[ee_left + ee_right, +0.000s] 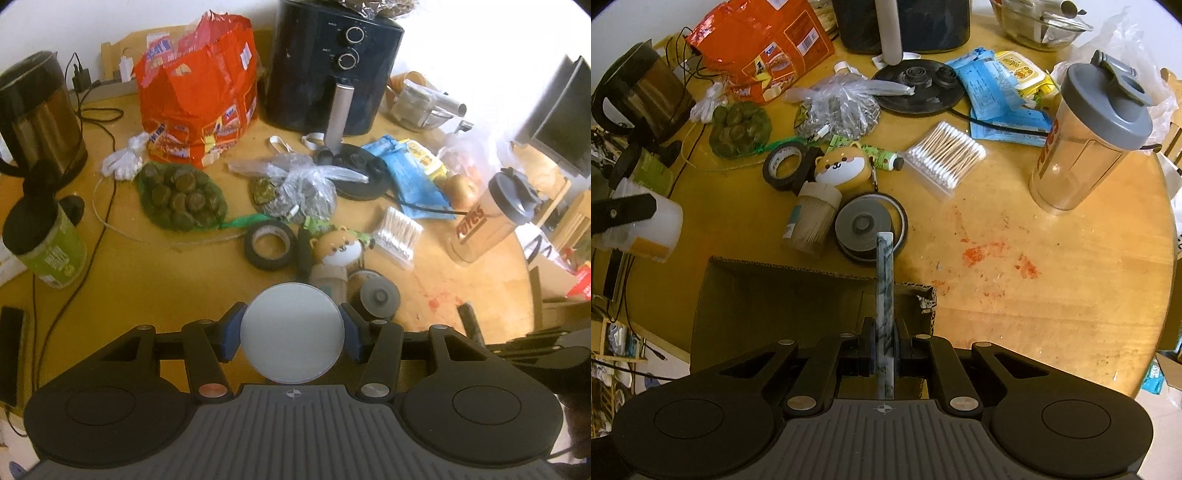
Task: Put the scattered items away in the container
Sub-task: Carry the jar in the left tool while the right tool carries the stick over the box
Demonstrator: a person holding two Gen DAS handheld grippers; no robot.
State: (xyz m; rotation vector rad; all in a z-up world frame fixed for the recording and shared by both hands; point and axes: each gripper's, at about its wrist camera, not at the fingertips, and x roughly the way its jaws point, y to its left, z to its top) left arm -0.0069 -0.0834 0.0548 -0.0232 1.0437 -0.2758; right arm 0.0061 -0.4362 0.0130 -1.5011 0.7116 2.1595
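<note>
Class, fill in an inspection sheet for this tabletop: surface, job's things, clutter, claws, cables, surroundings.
Surface: wooden table, red stains.
Job's things: cardboard box at near edge; tape roll, cotton swabs, toothpick jar scattered.
Clutter: orange snack bag, air fryer, kettle, shaker bottle.
Claws: left claw grips a white round container; right claw shut on a flat marbled piece.
Cables: black cable across the table.
Surroundings: white wall.
</note>
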